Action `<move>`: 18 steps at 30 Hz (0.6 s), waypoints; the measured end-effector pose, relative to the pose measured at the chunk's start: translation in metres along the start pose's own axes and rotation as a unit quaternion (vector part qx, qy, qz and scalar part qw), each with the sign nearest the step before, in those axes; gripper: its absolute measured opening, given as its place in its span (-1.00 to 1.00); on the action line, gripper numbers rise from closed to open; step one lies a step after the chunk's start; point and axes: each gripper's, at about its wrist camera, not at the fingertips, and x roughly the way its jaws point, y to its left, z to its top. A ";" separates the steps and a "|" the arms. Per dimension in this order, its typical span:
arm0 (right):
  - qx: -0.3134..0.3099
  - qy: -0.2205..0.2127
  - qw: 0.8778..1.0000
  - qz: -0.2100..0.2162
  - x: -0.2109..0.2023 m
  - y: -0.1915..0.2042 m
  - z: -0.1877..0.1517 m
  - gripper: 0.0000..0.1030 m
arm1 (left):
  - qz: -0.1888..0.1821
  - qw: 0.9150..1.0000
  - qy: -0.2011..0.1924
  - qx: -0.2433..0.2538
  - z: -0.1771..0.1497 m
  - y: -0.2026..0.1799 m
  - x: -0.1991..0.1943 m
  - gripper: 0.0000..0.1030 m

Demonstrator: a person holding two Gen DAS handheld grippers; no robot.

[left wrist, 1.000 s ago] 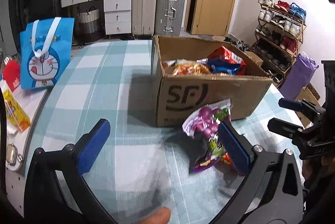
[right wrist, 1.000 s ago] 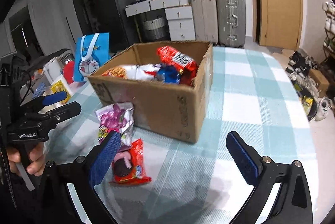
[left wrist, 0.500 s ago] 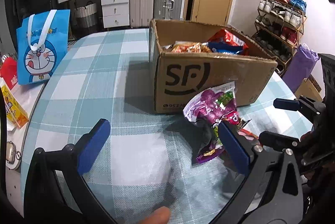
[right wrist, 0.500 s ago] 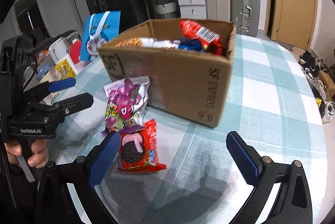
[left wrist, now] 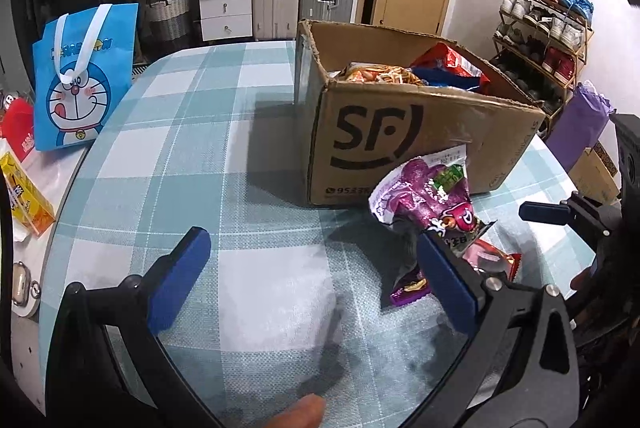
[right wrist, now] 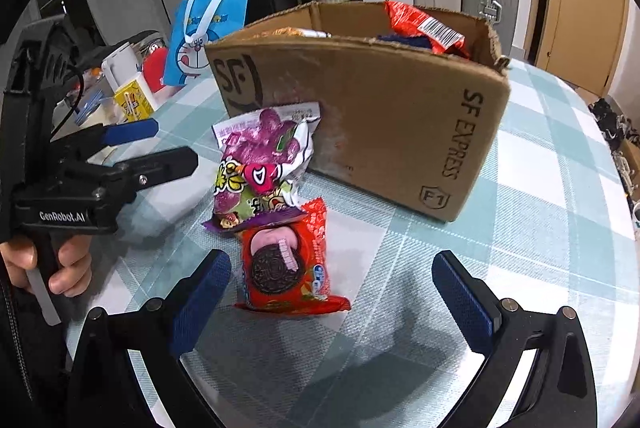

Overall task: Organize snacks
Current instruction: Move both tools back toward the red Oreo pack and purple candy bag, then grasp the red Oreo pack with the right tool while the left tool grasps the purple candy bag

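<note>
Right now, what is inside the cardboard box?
The box holds a red packet, a blue packet and an orange noodle-like snack bag. Anything beneath them is hidden by the walls.

The left wrist view looks forward along the left gripper (left wrist: 312, 268), low over the surface (left wrist: 168, 155), facing the cardboard box (left wrist: 400, 147) on its logo side, the purple snack bag (left wrist: 424, 195) close ahead. The right wrist view looks along the right gripper (right wrist: 332, 292) at the box's (right wrist: 380, 115) corner from close by. Both share the box, the purple bag (right wrist: 260, 167), the red cookie pack (right wrist: 288, 264) and the blue cartoon bag (right wrist: 204, 35).
</note>
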 end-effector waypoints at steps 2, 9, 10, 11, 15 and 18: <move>-0.005 0.001 1.000 0.000 0.003 0.002 -0.001 0.99 | 0.000 1.000 -0.001 -0.002 0.000 0.001 -0.001 0.99; -0.017 0.002 1.000 0.005 0.011 0.013 -0.002 0.94 | 0.001 1.000 -0.006 -0.007 0.002 0.005 -0.004 0.99; -0.020 0.004 1.000 0.005 0.012 0.016 -0.003 0.92 | 0.001 1.000 -0.007 -0.007 0.002 0.005 -0.004 0.99; -0.023 0.007 1.000 0.005 0.014 0.018 -0.003 0.91 | 0.002 1.000 -0.007 -0.007 0.002 0.005 -0.004 0.99; -0.025 0.016 1.000 -0.004 0.022 0.020 -0.005 0.62 | 0.001 1.000 -0.007 -0.011 0.002 0.006 -0.004 0.99; -0.024 0.020 0.999 -0.010 0.025 0.019 -0.005 0.62 | 0.000 1.000 -0.006 -0.012 0.003 0.006 -0.004 0.99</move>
